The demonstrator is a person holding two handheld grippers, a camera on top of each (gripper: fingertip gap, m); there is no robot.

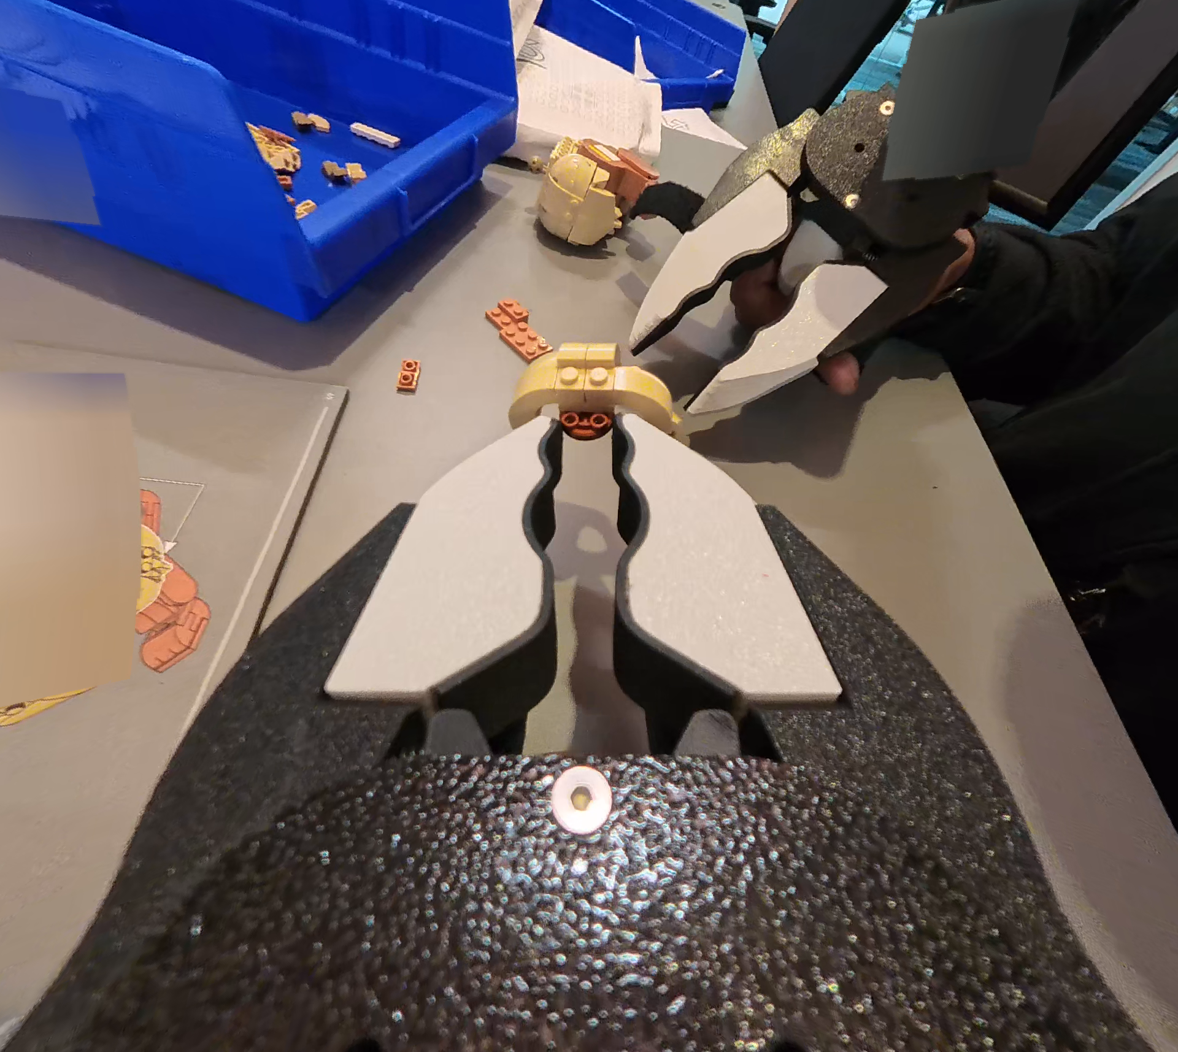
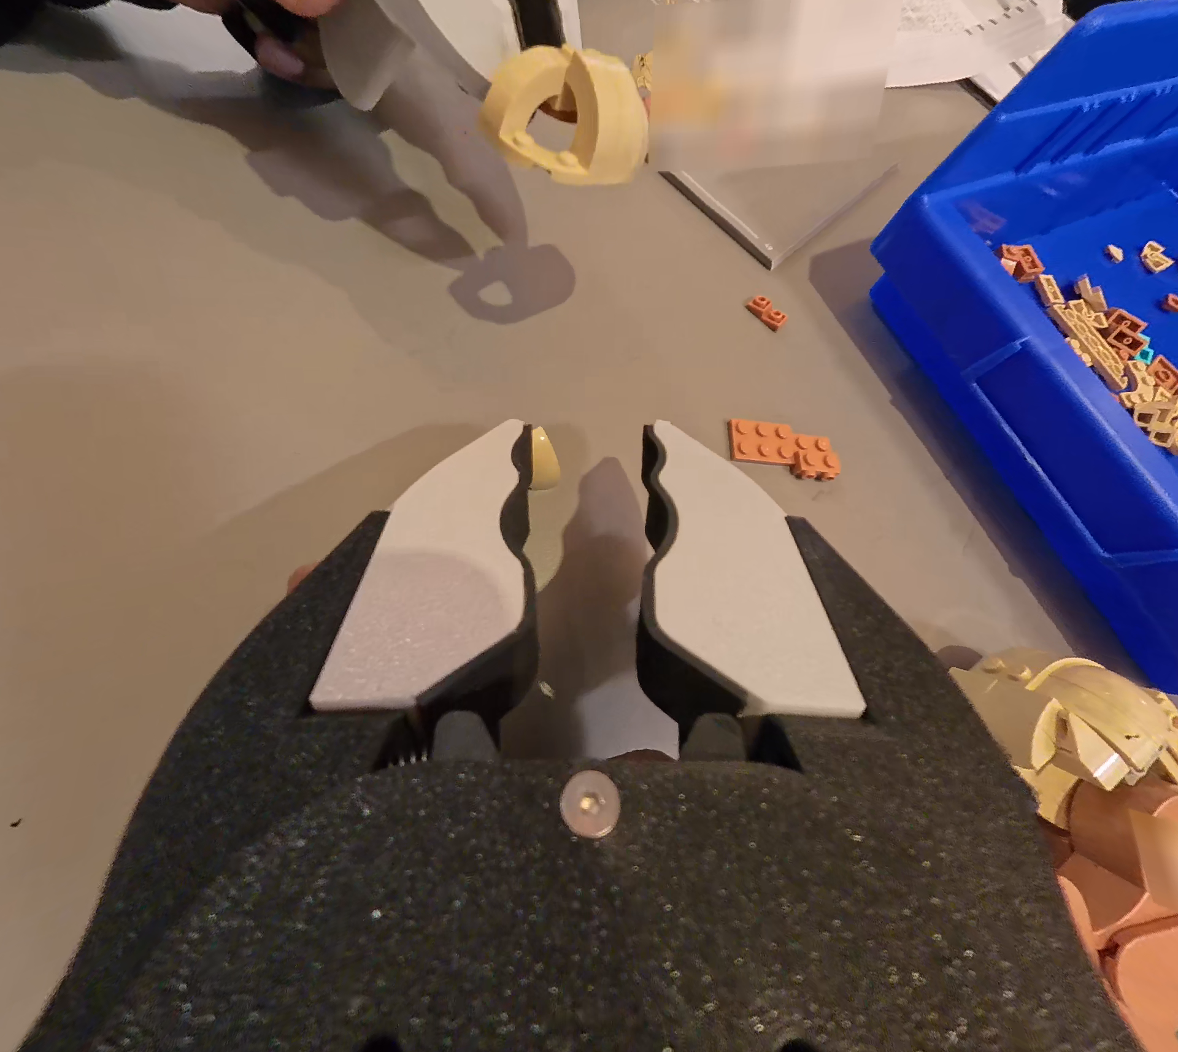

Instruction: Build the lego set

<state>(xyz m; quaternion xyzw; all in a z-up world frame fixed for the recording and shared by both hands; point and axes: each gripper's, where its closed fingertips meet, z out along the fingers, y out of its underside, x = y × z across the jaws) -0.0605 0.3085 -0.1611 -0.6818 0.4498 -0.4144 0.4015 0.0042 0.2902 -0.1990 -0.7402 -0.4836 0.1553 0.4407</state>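
A: How should that step have gone?

B: I'd say slowly. The left gripper [image 1: 583, 435] was clamped on the tan curved assembly [image 1: 593, 387], lifted off the table [image 1: 446, 448] at frame centre. The right gripper [image 2: 586, 457] stood wide, empty.

A: And the small tan piece [image 2: 544, 467]?

B: Lying just inside its left fingertip, lower centre; close gently around it, squarely.

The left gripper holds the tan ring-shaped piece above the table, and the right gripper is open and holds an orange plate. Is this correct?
Not quite. The right gripper is open but holds no orange plate: in the right wrist view the orange plates lie on the table beside it. The left gripper does hold the tan piece above the table.
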